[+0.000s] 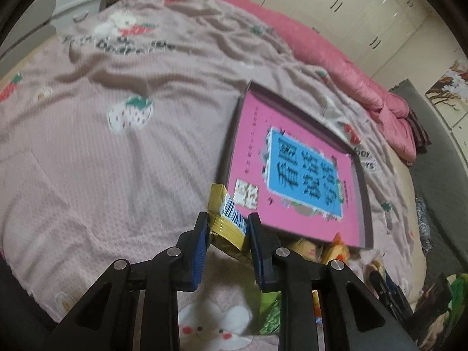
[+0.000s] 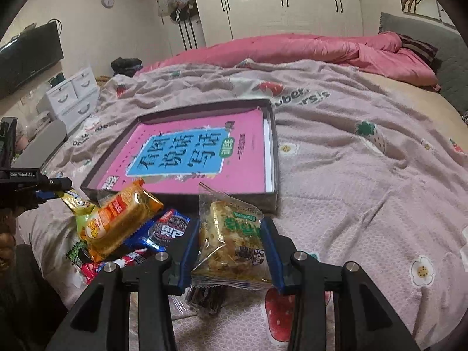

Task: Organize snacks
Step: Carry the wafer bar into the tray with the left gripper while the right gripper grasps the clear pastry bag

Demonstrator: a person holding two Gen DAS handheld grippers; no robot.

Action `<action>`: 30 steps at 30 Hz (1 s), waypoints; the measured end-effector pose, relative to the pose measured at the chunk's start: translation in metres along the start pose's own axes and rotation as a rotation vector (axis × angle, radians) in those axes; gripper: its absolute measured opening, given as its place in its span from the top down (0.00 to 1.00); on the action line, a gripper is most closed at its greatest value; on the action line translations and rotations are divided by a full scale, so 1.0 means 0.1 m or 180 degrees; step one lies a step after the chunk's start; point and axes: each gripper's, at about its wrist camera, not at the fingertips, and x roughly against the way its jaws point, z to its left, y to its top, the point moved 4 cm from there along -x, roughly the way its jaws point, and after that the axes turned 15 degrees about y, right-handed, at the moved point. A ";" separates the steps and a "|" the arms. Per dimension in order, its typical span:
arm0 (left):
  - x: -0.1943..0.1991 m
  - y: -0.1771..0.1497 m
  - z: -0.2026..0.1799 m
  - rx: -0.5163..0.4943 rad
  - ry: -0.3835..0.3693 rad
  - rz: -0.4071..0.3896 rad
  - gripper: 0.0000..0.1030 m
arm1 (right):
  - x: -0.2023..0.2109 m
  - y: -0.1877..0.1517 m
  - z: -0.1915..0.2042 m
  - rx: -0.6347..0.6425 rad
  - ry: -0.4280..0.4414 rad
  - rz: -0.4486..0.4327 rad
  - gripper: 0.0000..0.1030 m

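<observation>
Jaws grip snacks over pink blanket — wardrobes behind.

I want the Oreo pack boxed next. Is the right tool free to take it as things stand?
Probably not yet: the right tool is shut on a green-labelled snack. The Oreo pack lies close to its left, half under an orange pack.

**Bed layout: tray behind, snack pile in front**

Shallow dark cardboard tray lies on the strawberry-print pink blanket; flat pink workbook lies inside it. Just before its near wall, left: orange biscuit packet on top of blue cookie packet, possibly touching the wall. Clear green-label snack bag right of them. Rolled pink quilt behind.
</observation>
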 end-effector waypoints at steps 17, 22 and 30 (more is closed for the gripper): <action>0.02 0.29 -0.36 0.0019 -0.0201 -0.0248 0.74 | 0.01 0.21 0.10 0.0130 -0.0005 -0.0185 0.63; -0.12 0.34 -0.50 0.0021 -0.0181 -0.0245 0.74 | -0.02 0.30 0.13 0.0212 -0.0029 -0.0235 0.66; -0.43 0.30 -0.65 -0.0097 -0.0040 -0.0159 0.74 | -0.11 0.13 -0.04 -0.0045 -0.0049 0.0025 0.66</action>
